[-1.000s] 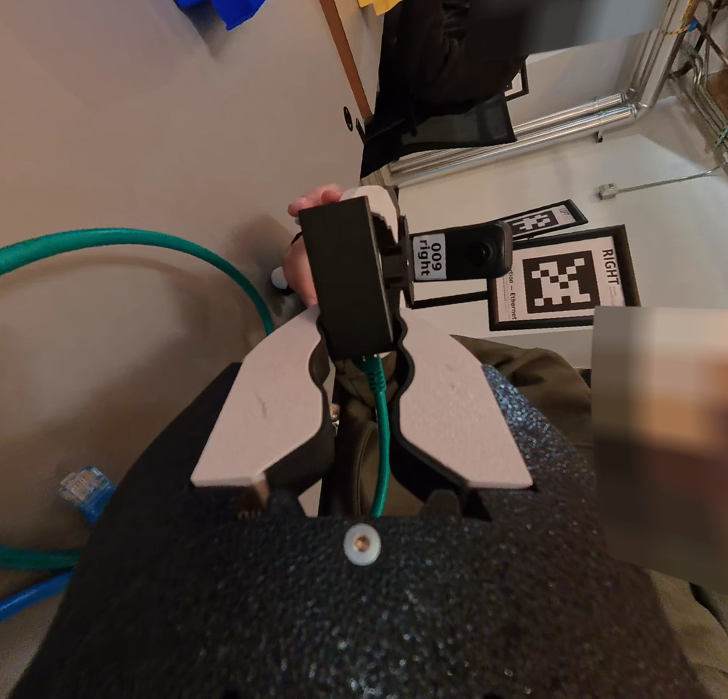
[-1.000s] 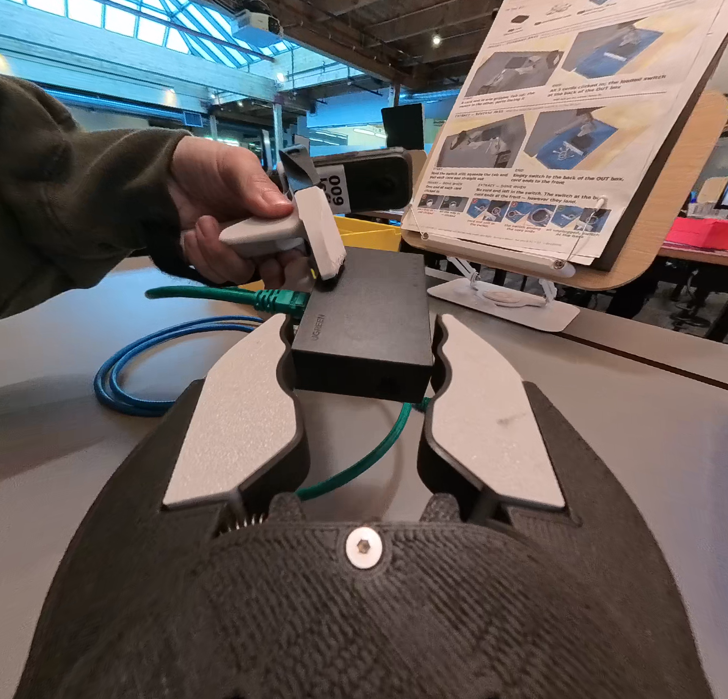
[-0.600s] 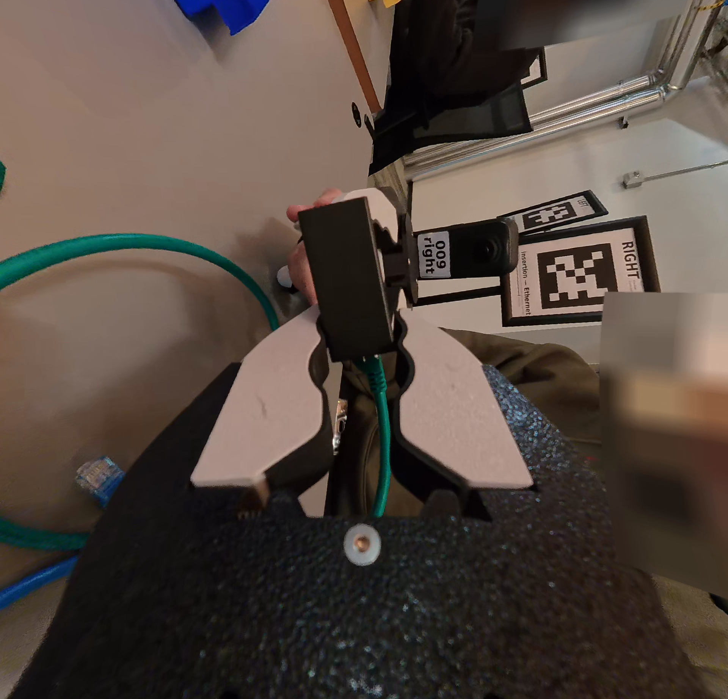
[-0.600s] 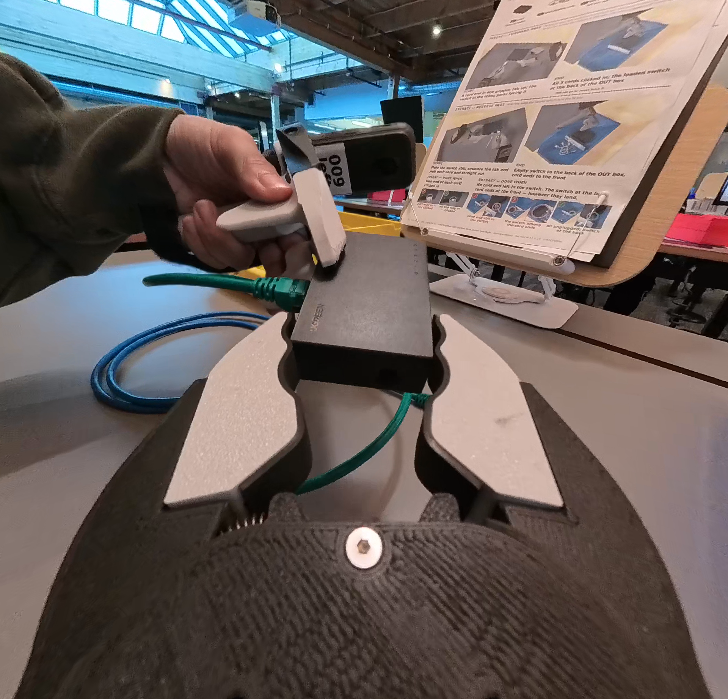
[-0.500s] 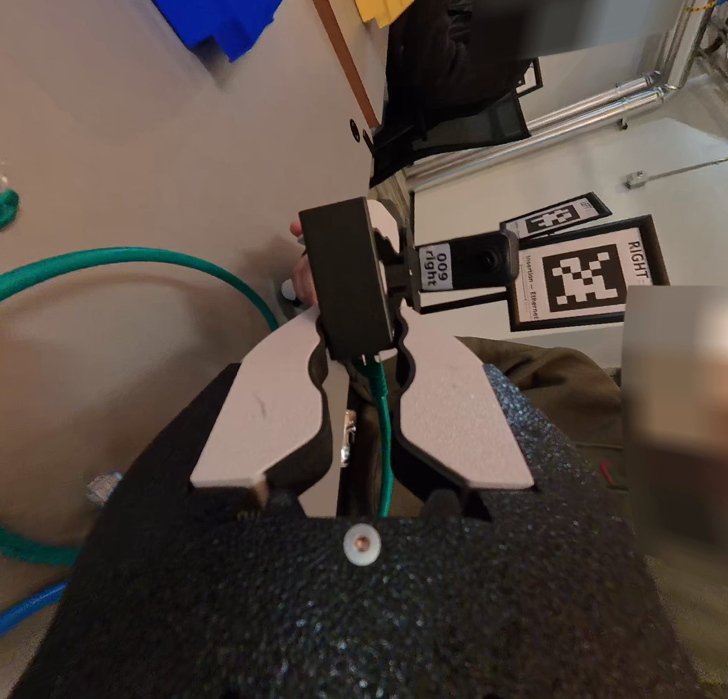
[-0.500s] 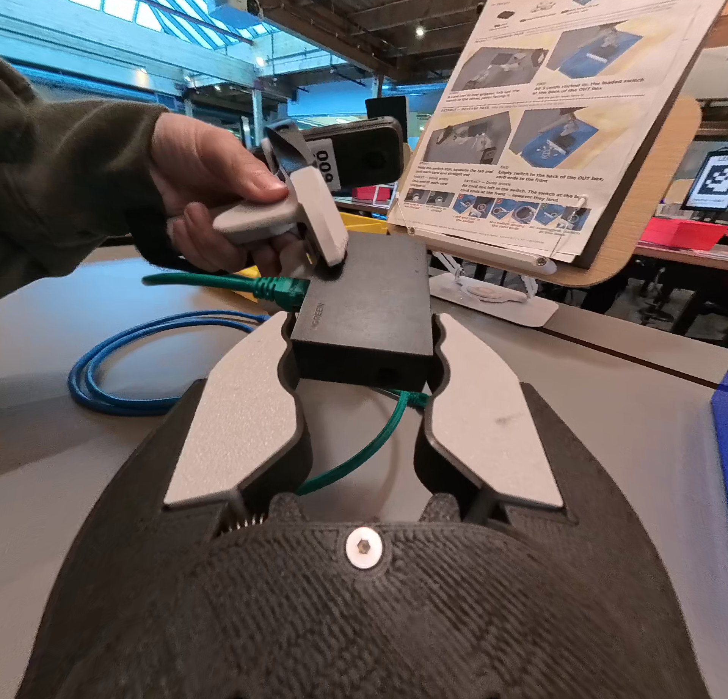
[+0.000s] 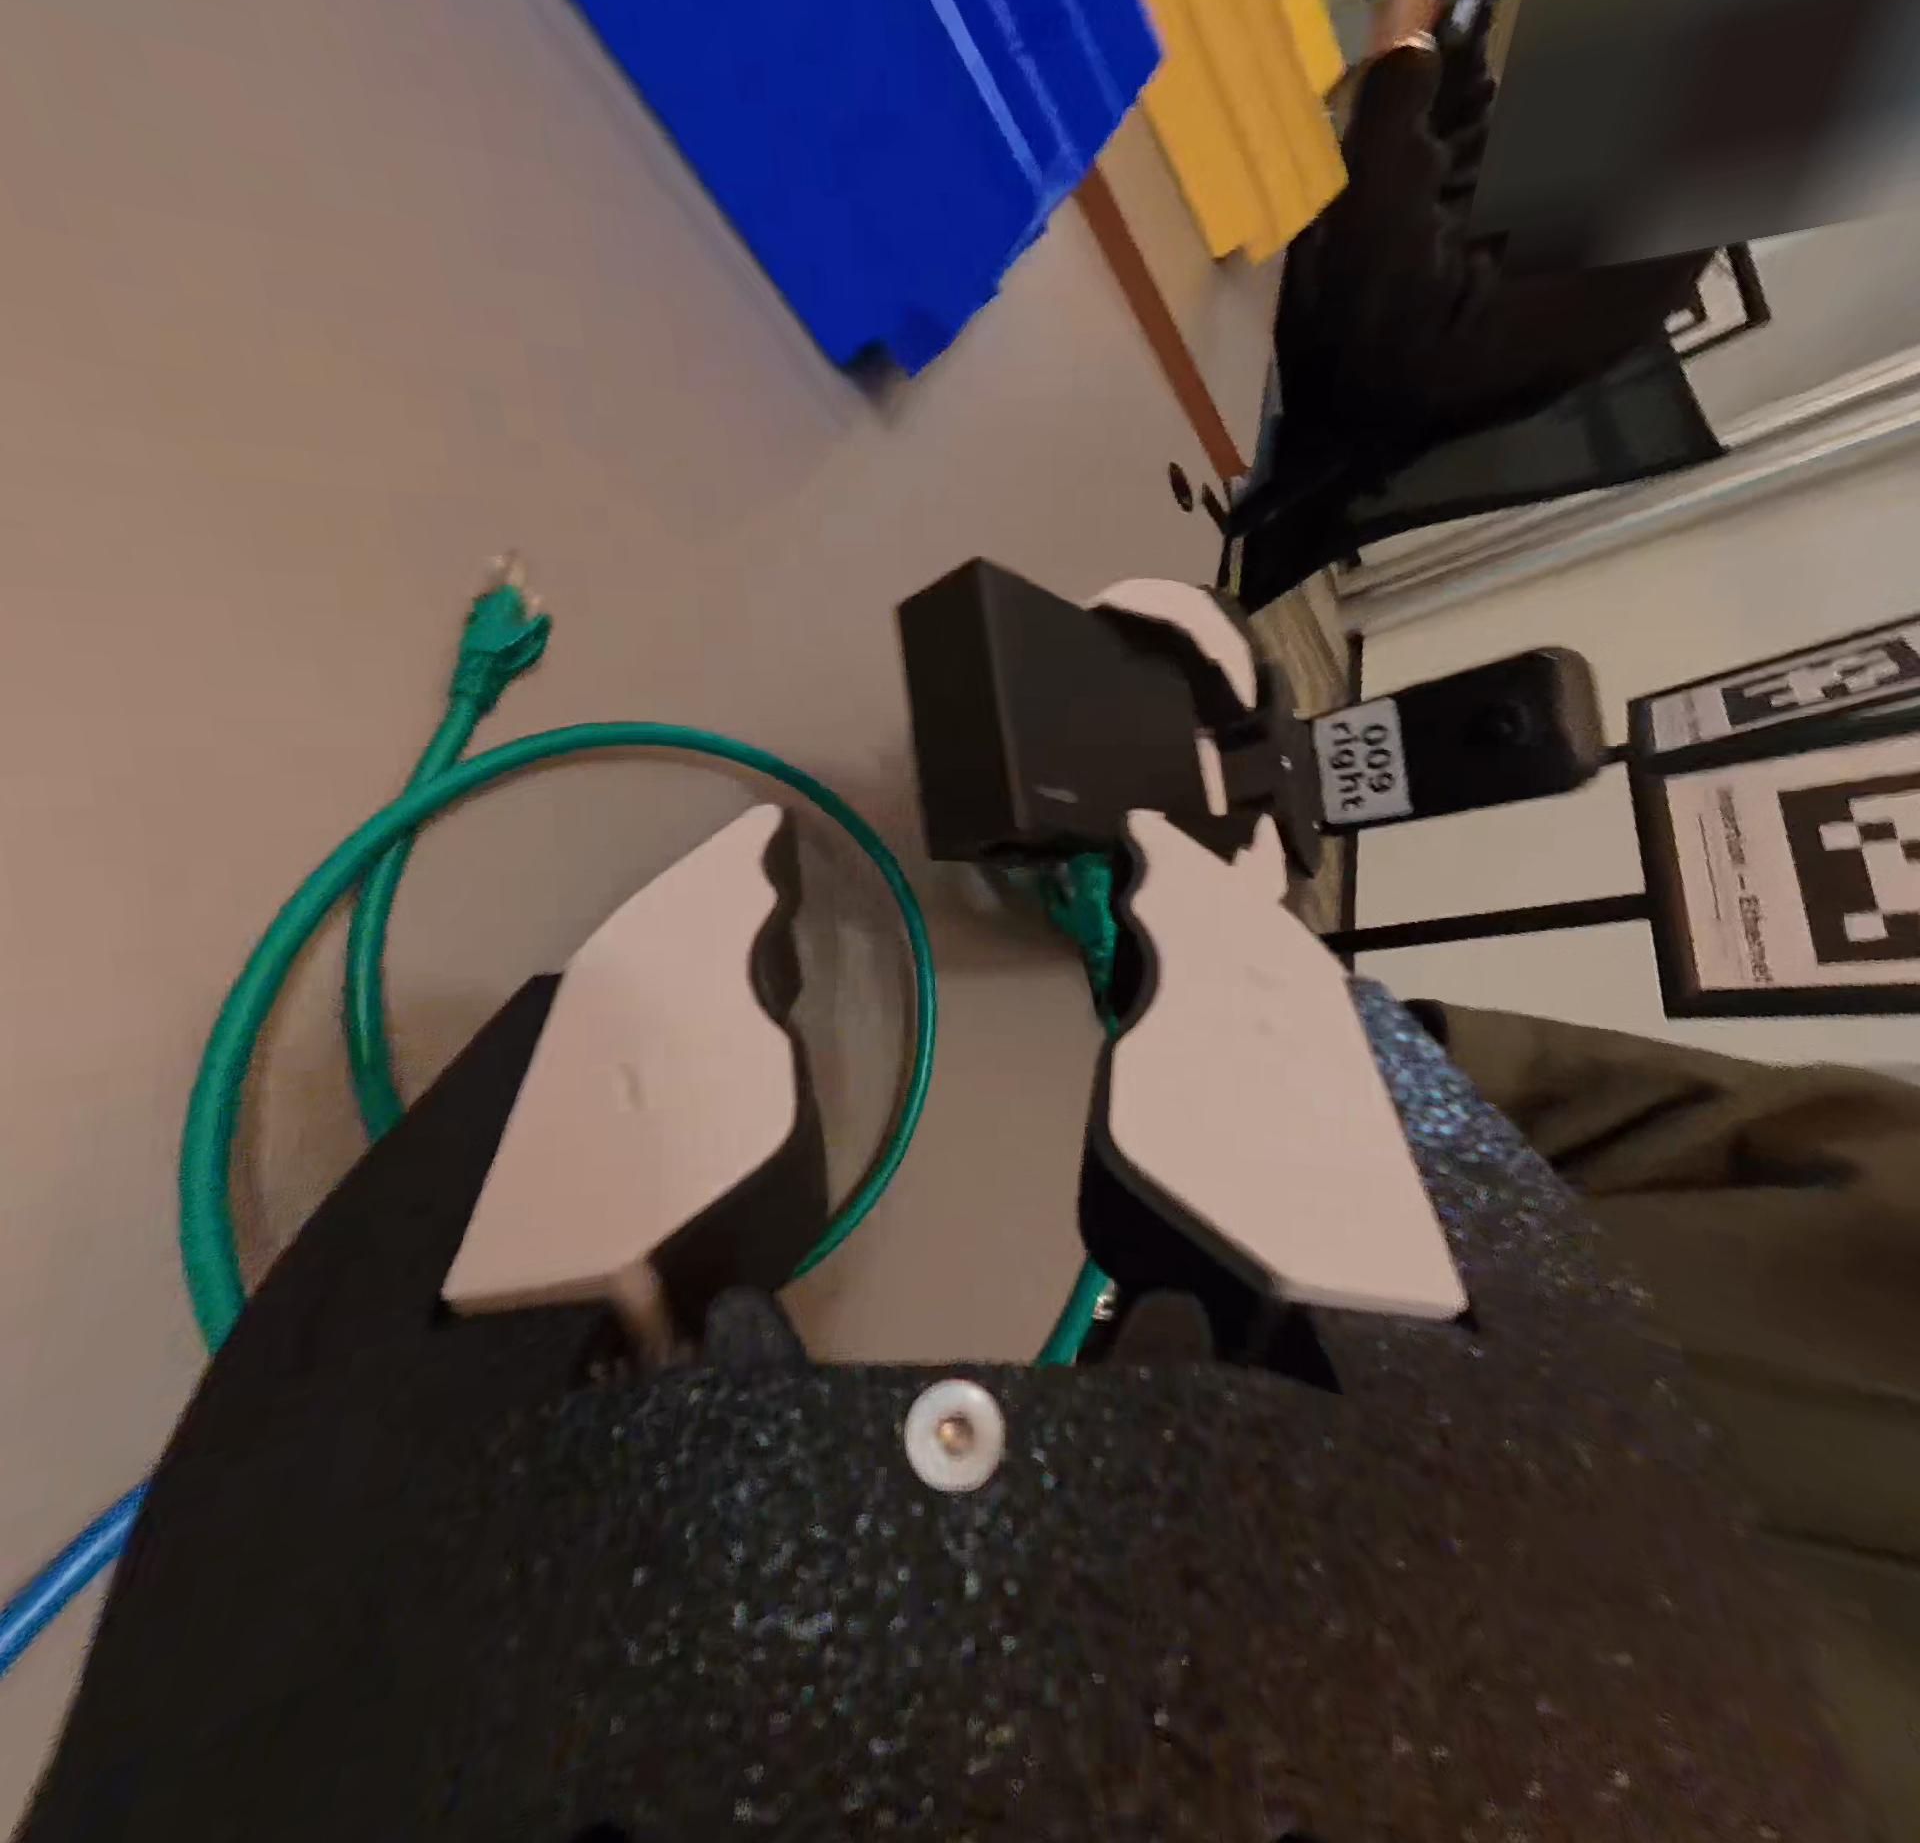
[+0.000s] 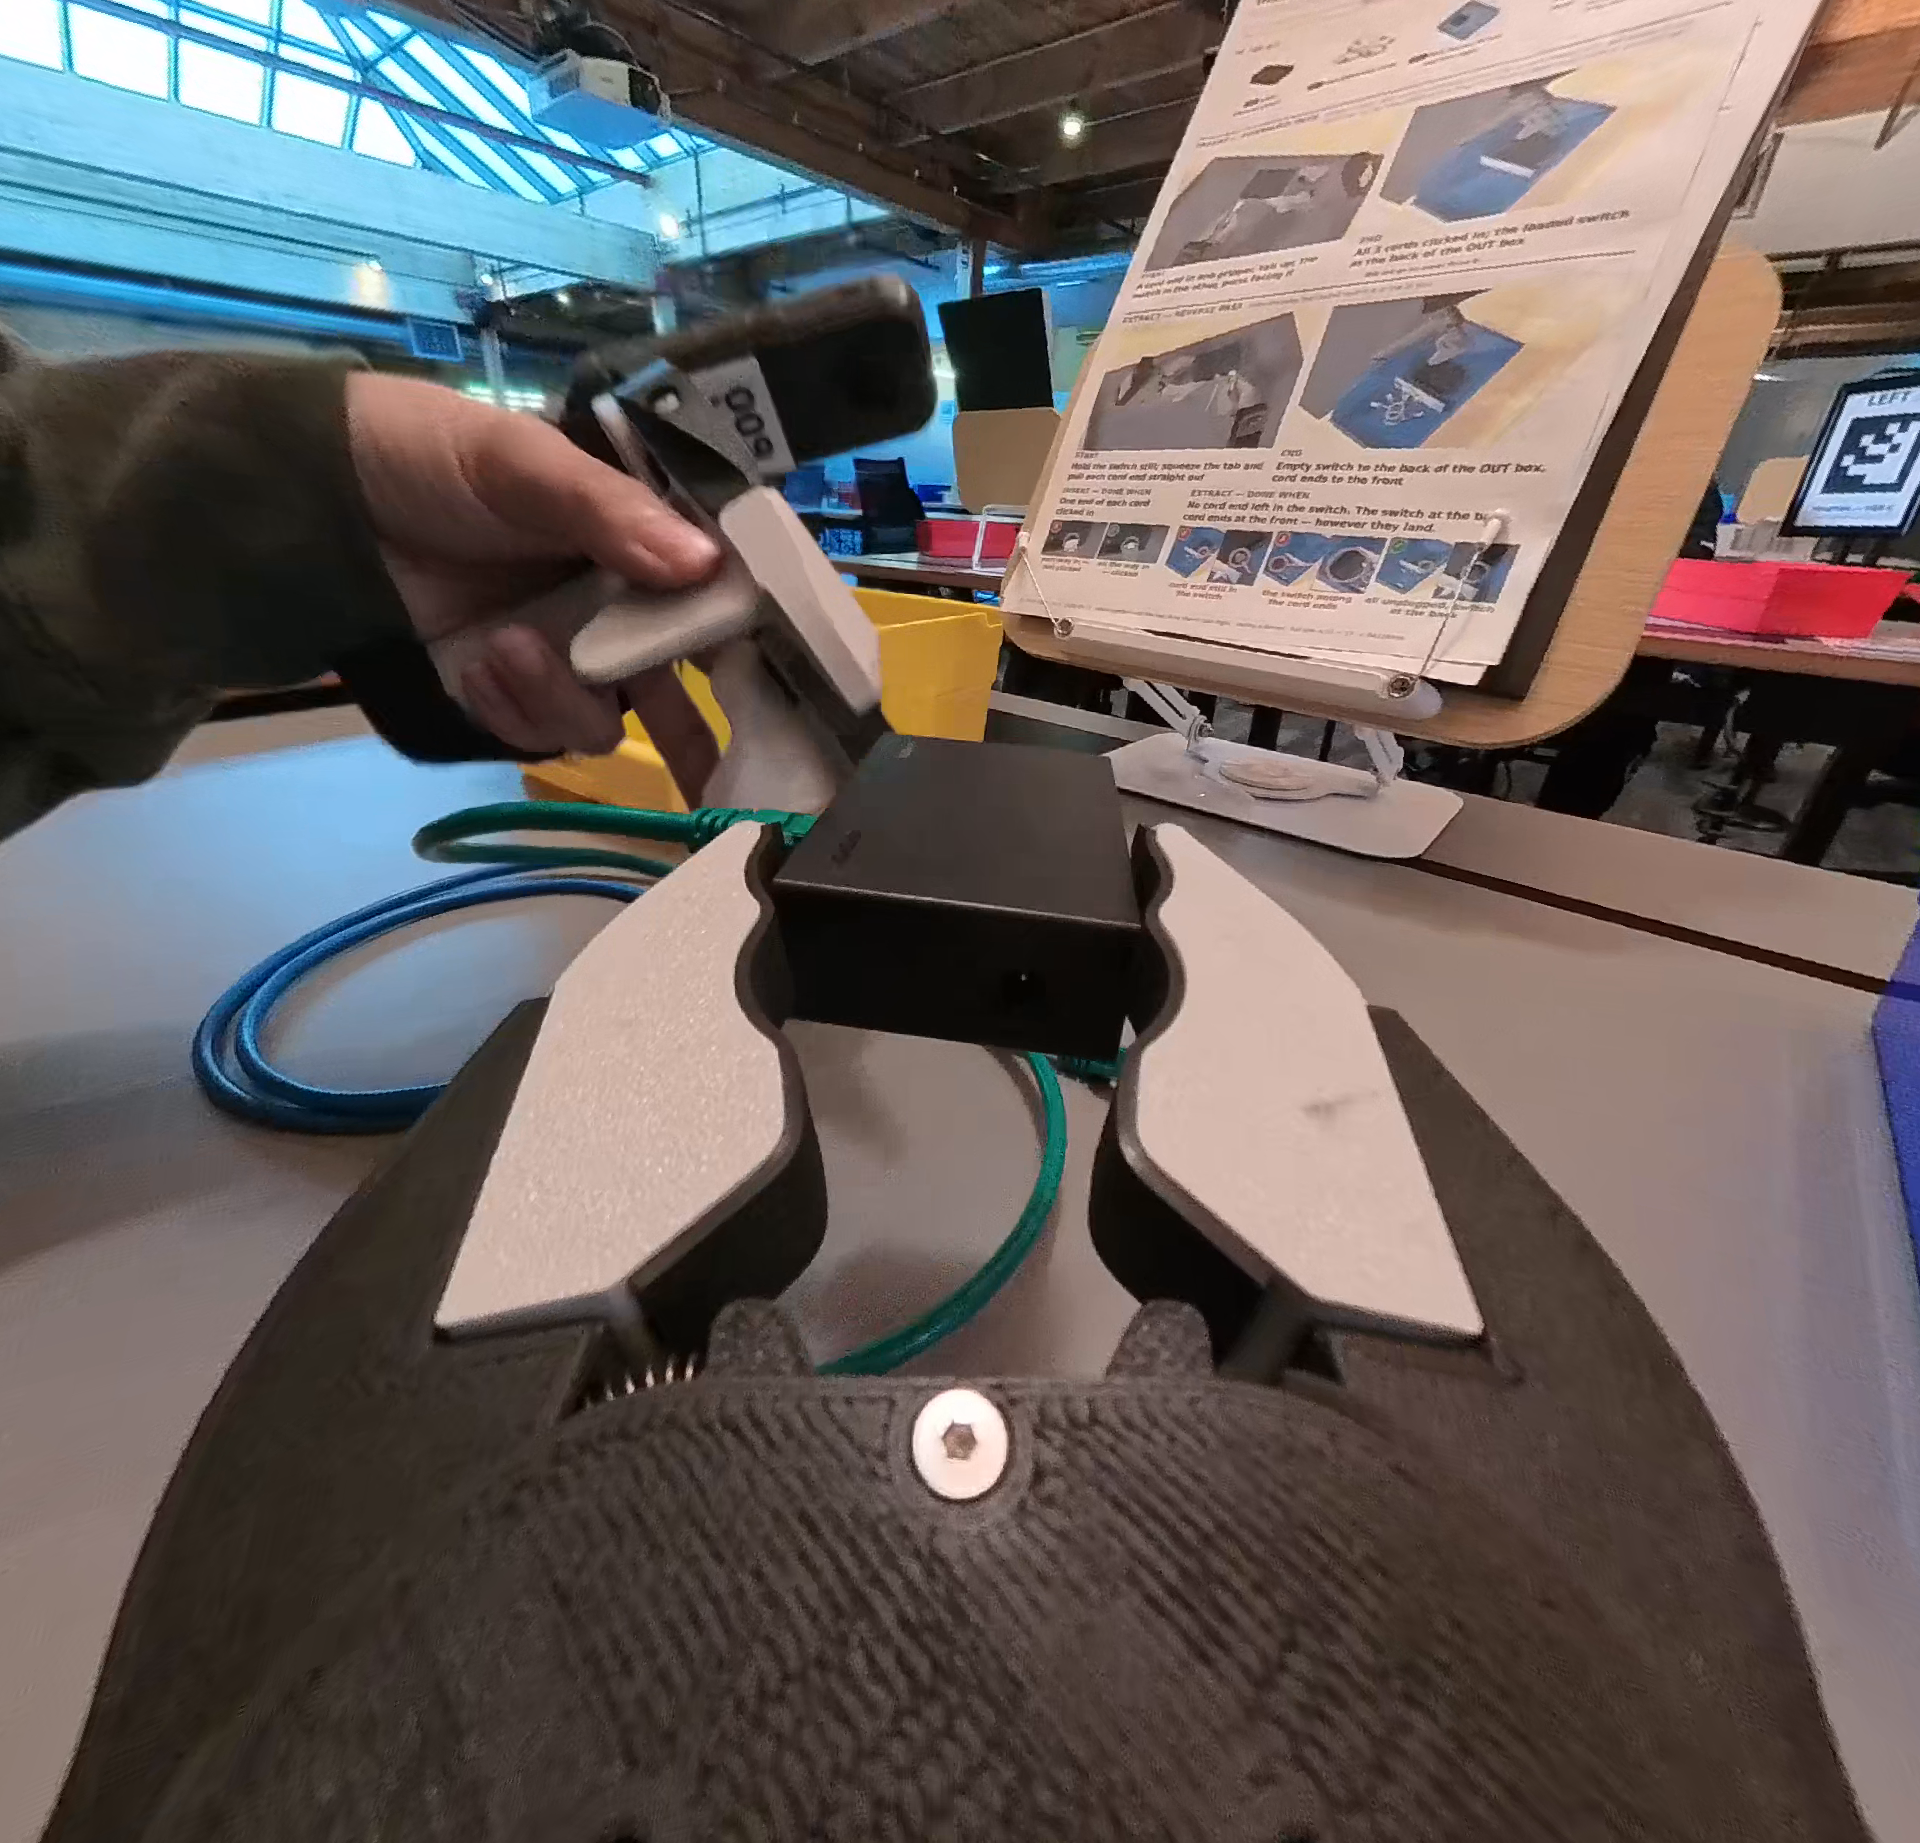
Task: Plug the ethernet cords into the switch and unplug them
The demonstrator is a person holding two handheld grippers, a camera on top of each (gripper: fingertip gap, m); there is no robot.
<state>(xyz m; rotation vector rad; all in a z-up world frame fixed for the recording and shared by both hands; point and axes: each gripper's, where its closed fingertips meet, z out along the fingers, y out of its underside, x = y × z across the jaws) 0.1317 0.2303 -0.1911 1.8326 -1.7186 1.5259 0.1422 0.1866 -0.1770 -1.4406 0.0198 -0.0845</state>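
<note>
My right gripper [image 8: 956, 858] is shut on the black switch [image 8: 956, 900] and holds it just above the table. The switch also shows in the left wrist view [image 7: 1039, 733]. A green ethernet cord [image 7: 623, 744] has one plug at the switch's port side [image 7: 1081, 900]. Its other plug [image 7: 499, 630] lies loose on the table. My left gripper [image 7: 951, 858] is open and empty, just short of the switch. In the right wrist view the left gripper [image 8: 821, 713] hovers at the far left corner of the switch. A blue cord [image 8: 312, 1045] lies coiled to the left.
A blue bin [image 7: 852, 110] and a yellow bin [image 7: 1226, 79] stand on the grey table [image 7: 312, 443]. An instruction board on a stand [image 8: 1403, 339] is behind the switch. A blue bin's edge [image 8: 1901, 1066] shows at the right.
My left gripper was shut around the switch's end by the green plug. It has opened and drawn back off the switch. The right gripper has kept hold of the switch.
</note>
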